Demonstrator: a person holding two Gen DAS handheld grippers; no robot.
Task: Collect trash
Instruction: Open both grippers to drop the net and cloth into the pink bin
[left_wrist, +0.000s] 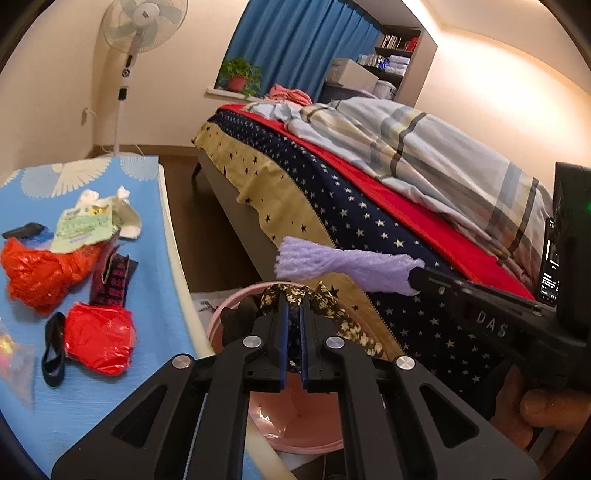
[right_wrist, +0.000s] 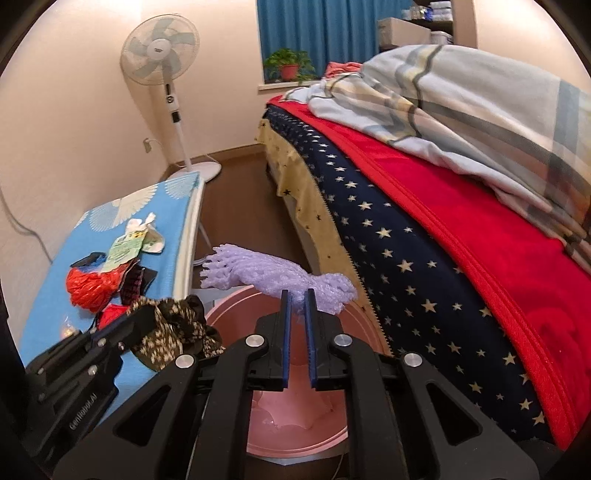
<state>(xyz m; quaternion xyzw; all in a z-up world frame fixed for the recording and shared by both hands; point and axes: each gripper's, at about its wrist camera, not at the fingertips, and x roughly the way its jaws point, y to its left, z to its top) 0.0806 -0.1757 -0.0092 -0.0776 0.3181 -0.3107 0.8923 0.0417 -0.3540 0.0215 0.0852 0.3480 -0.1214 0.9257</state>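
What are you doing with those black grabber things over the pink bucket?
A person is collecting trash with a gripper in each hand. The left gripper pinches a dark patterned rag, and the right gripper grips a purple foam net, both over the pink bucket. More wrappers wait on the blue table.

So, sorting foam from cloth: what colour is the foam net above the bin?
Pale purple foam net; right wrist view shows it best.
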